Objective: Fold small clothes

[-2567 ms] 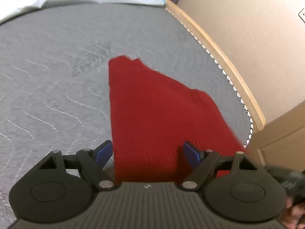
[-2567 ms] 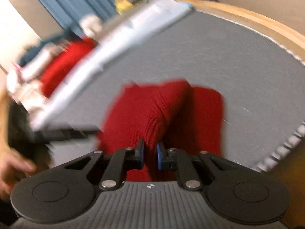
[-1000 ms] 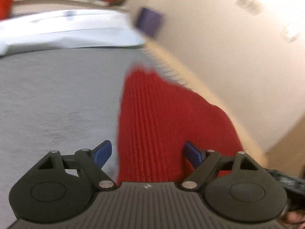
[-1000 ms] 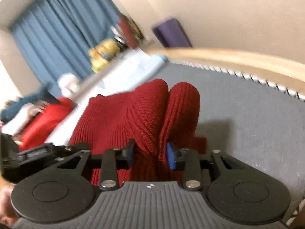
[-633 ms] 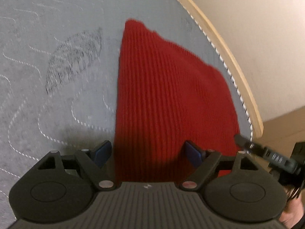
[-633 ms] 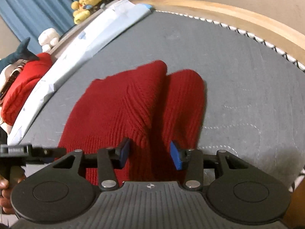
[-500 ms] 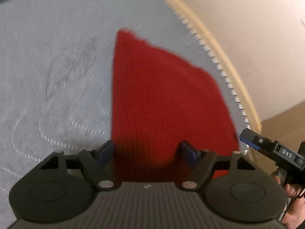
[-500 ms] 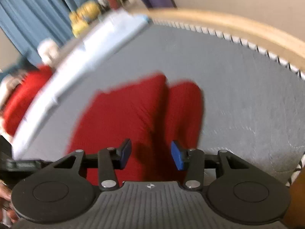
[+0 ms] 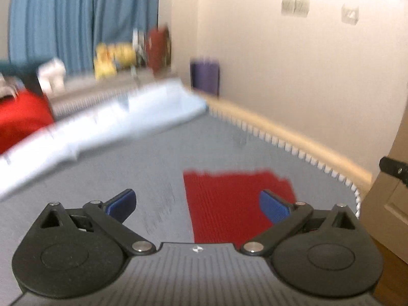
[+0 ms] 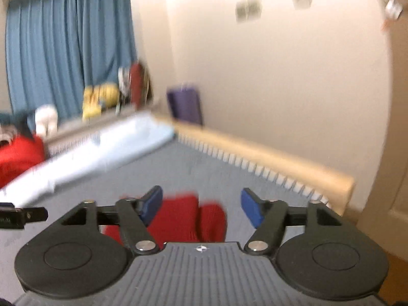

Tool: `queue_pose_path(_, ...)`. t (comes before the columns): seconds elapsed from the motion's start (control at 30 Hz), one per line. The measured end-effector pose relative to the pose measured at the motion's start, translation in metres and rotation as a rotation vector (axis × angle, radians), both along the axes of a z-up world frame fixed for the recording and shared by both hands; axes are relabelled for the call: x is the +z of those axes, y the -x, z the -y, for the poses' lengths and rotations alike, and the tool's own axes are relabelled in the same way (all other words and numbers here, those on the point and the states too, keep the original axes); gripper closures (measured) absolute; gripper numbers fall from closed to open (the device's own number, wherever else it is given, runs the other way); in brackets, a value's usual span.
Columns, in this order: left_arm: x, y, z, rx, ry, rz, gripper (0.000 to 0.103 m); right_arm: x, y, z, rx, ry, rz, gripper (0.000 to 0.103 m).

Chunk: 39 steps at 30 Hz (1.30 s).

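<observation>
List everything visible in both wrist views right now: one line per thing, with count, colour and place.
red knit garment: one, red, lying folded on the mattress, ahead of both grippers
mattress: one, grey, fills the lower scene
folded bedding: one, pale blue-white, along the mattress's far edge
red fabric heap: one, red, far left behind the bedding
bed frame: one, light wood, along the right edge
curtain: one, blue, back wall
soft toys: yellow and white, blurred, on the ledge below the curtain
purple object: one, at the far corner by the wall
wall plates: several, pale, on the right wall
left gripper: black with blue pads, jaws opening, nothing between them
right gripper: same colours, jaws opening, nothing gripped
</observation>
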<state>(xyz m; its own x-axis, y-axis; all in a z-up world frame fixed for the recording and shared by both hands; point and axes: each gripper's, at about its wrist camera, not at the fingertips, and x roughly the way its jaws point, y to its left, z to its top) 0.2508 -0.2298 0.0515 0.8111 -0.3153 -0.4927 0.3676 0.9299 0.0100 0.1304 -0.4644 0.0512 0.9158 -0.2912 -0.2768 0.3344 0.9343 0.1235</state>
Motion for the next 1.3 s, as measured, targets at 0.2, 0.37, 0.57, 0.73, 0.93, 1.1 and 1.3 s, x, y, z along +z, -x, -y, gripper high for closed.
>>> queue_pose_path(0.2, 0.049, 0.116, -0.025, 0.042, 0.06, 0.174, 0.0, 0.052, 0.086, -0.039, 0.002, 0.06, 0.061, 0.001)
queue_pose_path(0.37, 0.027, 0.183, -0.031, 0.056, 0.082, 0.179, 0.0, 0.01, 0.126, -0.057, 0.059, 0.129, 0.038, 0.001)
queue_pose_path(0.57, 0.001, 0.194, -0.02, 0.052, 0.022, 0.099, 0.0, -0.041, 0.128, -0.042, -0.035, -0.055, -0.142, 0.001)
queue_pose_path(0.73, -0.02, 0.171, -0.017, 0.096, 0.009, 0.013, 0.0, -0.047, 0.106, -0.05, -0.041, -0.015, -0.205, 0.001)
queue_pose_path(0.93, -0.035, 0.152, -0.017, 0.123, -0.005, -0.064, 0.0, -0.055, 0.094, -0.063, -0.029, 0.026, -0.274, 0.001)
queue_pose_path(1.1, -0.044, 0.146, -0.01, 0.116, -0.026, -0.087, 0.0, -0.055, 0.089, -0.065, -0.012, 0.046, -0.29, 0.001)
queue_pose_path(1.3, -0.049, 0.139, -0.003, 0.114, -0.035, -0.098, 0.0, -0.056, 0.085, -0.064, -0.011, 0.039, -0.296, 0.001)
